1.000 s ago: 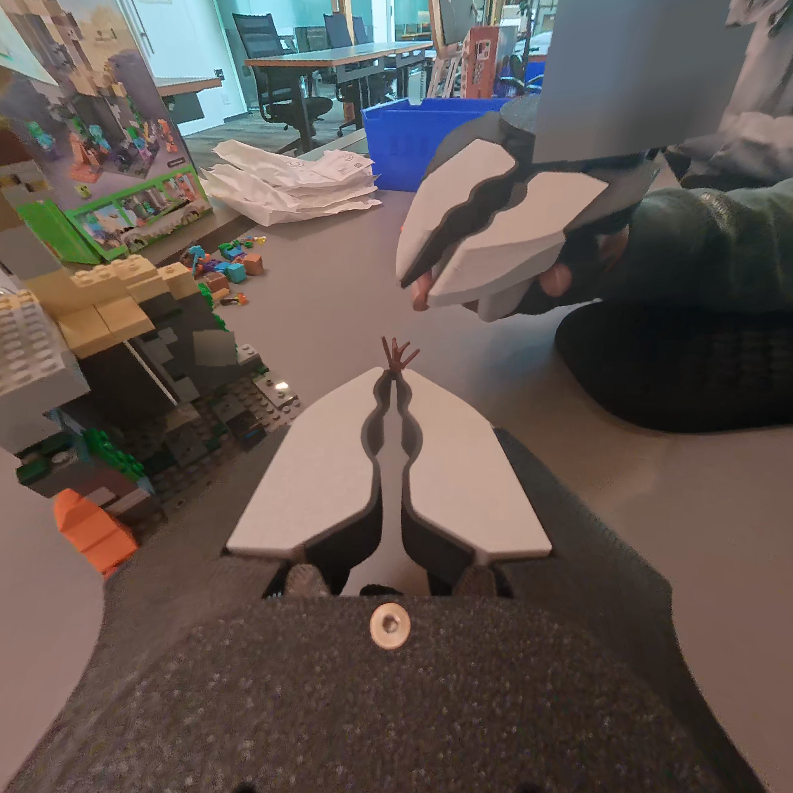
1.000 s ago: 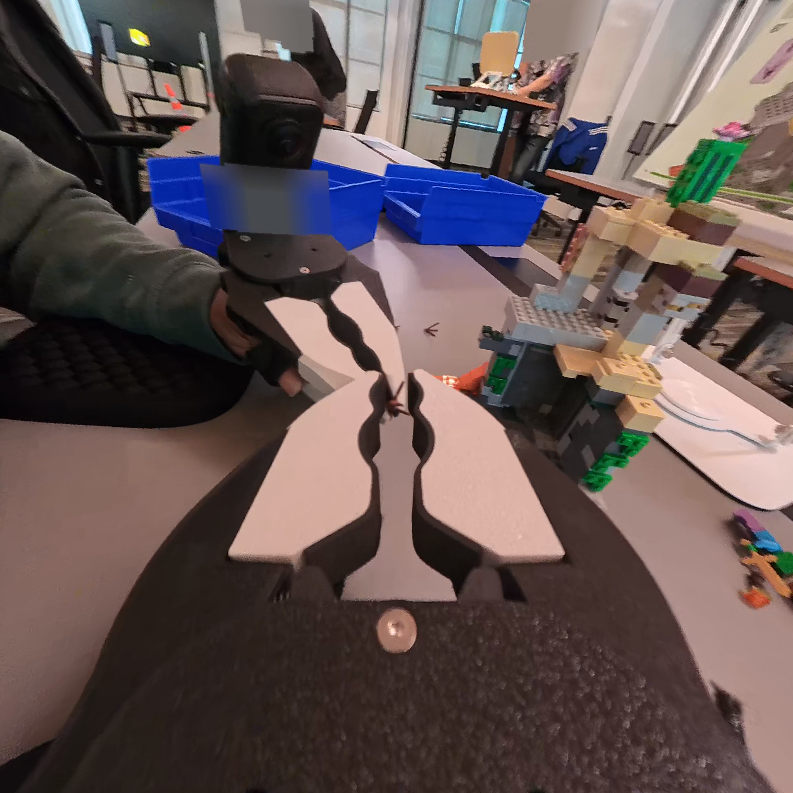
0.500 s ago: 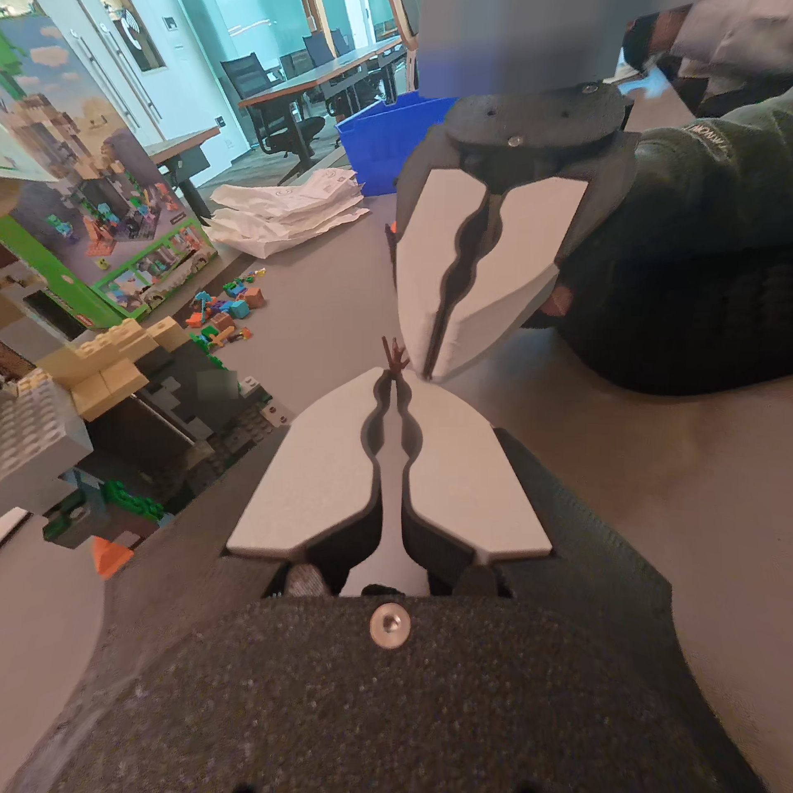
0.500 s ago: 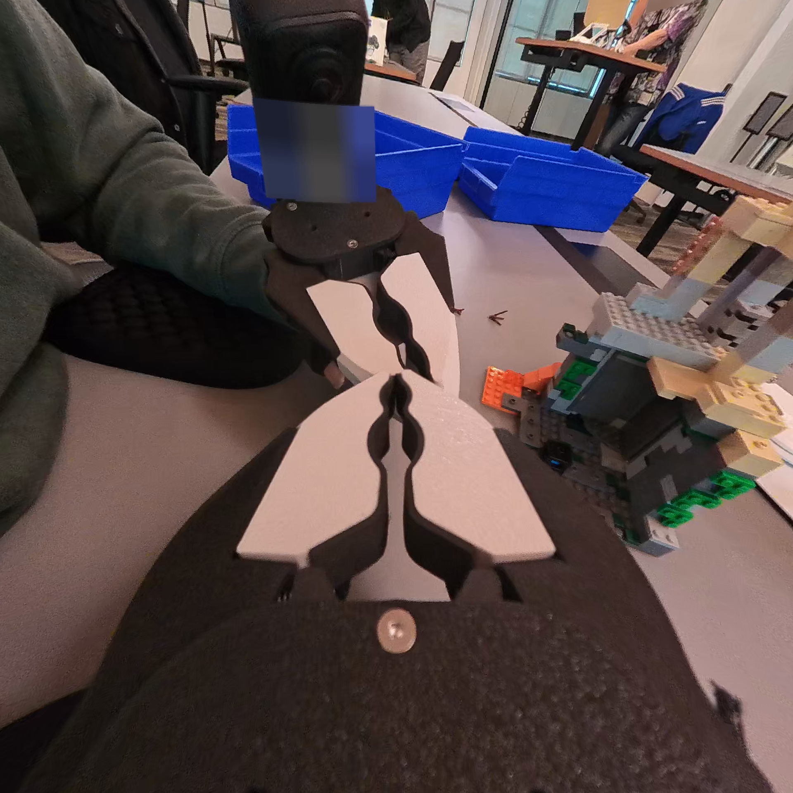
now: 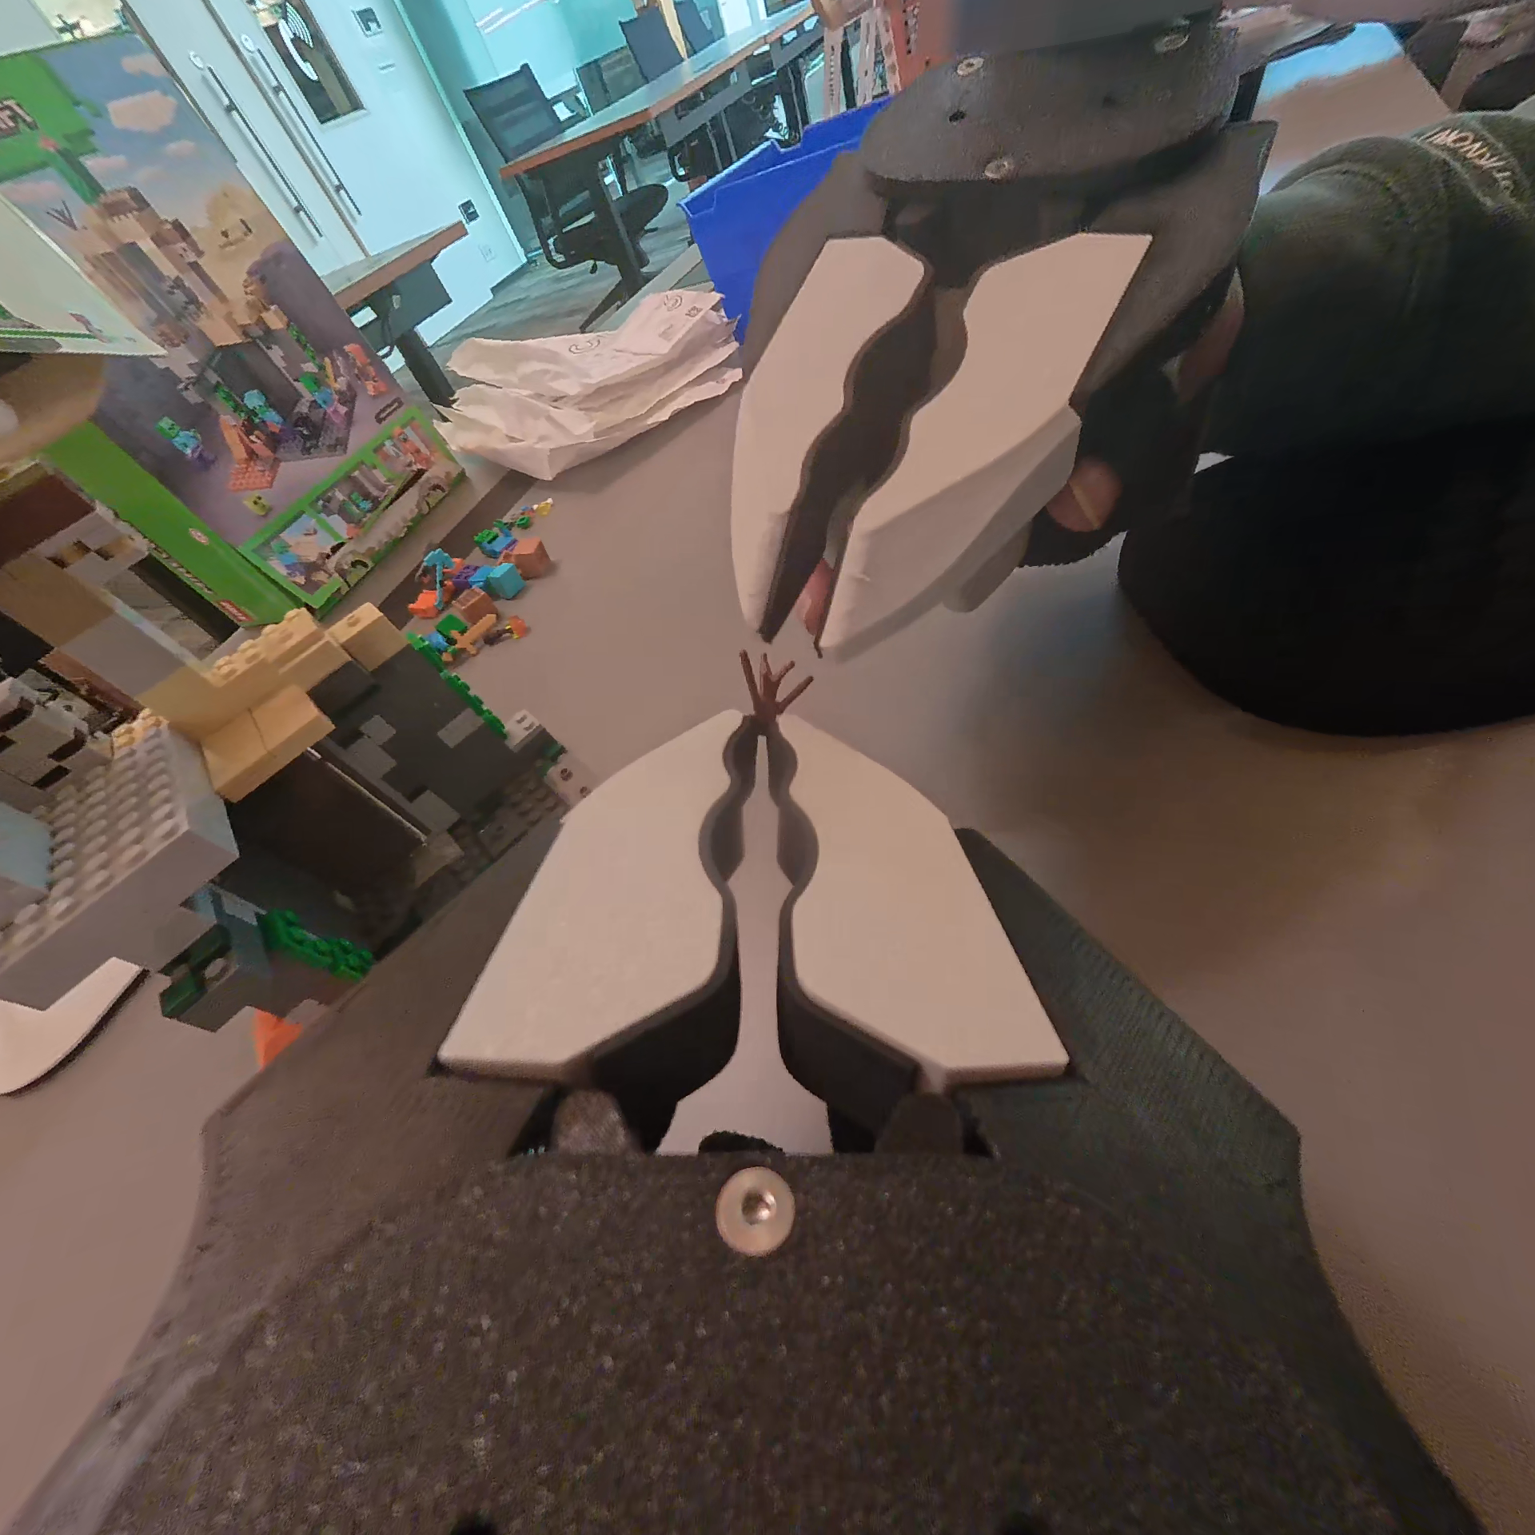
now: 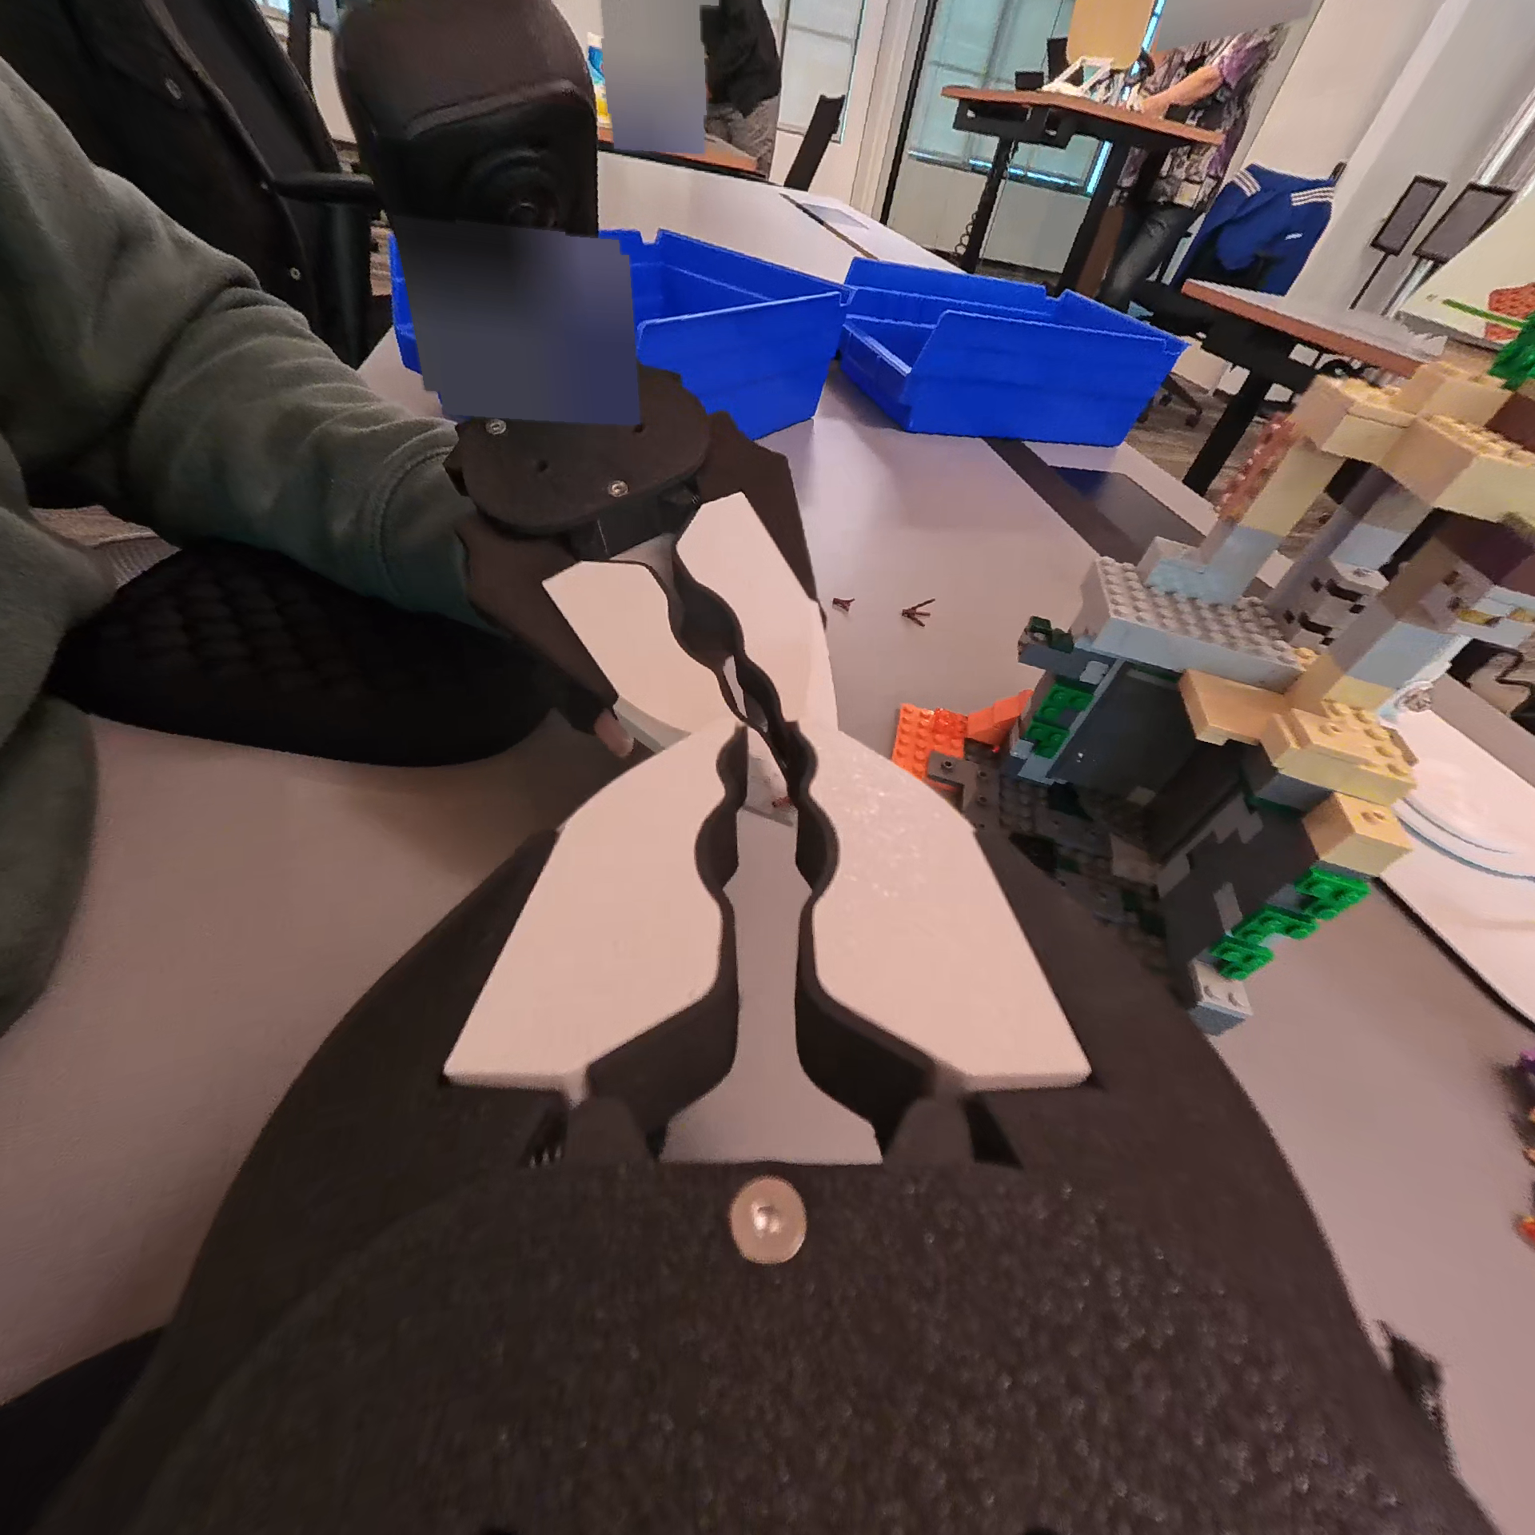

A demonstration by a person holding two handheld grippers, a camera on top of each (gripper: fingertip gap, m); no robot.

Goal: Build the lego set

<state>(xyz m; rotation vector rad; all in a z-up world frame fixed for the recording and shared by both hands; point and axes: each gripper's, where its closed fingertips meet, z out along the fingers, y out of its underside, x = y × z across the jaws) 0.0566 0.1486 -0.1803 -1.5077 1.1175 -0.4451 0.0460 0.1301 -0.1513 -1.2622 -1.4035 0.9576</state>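
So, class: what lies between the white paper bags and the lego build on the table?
In the left wrist view, a scatter of loose bricks lies on the table between the paper bags and the build.

Twig piece (image 5: pixel 768 689): dark reddish-brown. Gripper fingers (image 5: pixel 631 914): pale grey faces, black wavy edges. Lego build (image 6: pixel 1229 747): tan, grey, light blue (green accents, orange base plate). Bins (image 6: pixel 997 365): bright blue. Table (image 5: pixel 1246 872): plain grey.

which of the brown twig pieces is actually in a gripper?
The twig pinched in the left gripper, branches sticking out past its tips. The other two lie loose on the table near the blue bins.
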